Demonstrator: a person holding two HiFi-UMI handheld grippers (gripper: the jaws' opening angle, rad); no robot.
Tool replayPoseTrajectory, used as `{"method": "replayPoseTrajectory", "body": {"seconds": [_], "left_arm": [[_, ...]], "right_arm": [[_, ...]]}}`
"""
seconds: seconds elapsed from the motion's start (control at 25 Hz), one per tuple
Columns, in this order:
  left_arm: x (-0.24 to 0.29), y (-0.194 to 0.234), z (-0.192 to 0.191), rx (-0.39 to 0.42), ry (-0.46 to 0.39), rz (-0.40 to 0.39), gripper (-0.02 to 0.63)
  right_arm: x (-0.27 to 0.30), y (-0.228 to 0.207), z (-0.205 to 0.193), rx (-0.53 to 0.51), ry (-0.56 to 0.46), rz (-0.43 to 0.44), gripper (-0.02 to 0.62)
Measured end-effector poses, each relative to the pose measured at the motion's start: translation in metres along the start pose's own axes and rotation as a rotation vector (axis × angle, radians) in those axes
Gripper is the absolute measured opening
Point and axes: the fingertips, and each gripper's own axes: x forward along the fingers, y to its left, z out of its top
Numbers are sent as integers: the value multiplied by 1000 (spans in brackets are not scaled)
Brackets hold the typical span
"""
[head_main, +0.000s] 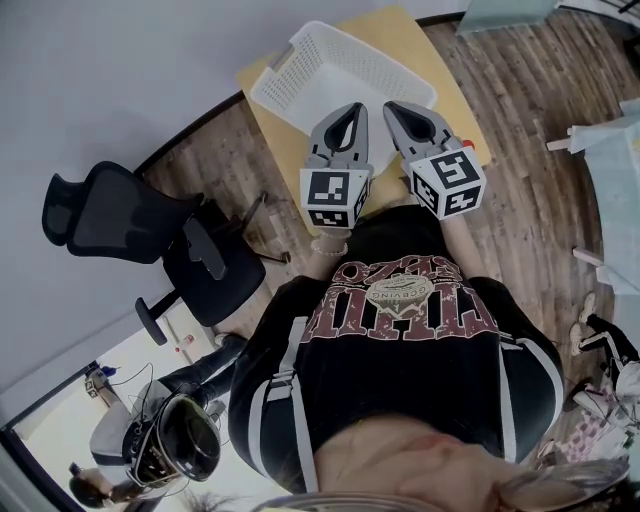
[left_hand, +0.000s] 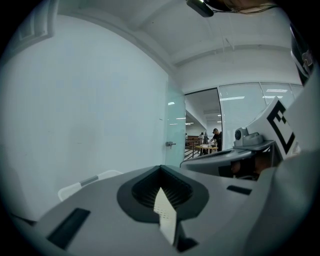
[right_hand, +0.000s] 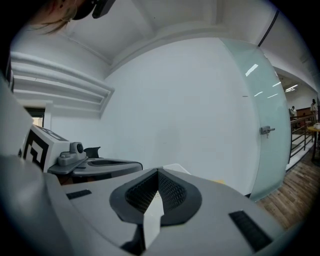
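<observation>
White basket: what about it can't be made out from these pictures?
- Head view: the near corner of the white basket and the table beside it sit behind the left gripper and right gripper.
- Left gripper view: only a sliver of its rim shows; that gripper's own body covers the rest.
- Right gripper view: just a rim tip; the inside is hidden.

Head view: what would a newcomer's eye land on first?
The left gripper and right gripper, held side by side at centre, jaws shut on nothing, with their black-and-white marker cubes facing the camera. Just beyond them a white basket sits on a yellow table. A black office chair stands at the left.
</observation>
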Motion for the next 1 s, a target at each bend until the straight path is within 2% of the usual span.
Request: {"method": "replayPoseTrajectory", "body": {"seconds": [0.32, 1.0], "left_arm": [[2, 18, 0, -6, 18, 10, 48], [15, 24, -2, -20, 32, -7, 48]], "right_arm": [[18, 8, 5, -8, 3, 17, 17], [27, 0, 5, 5, 8, 15, 17]]}}
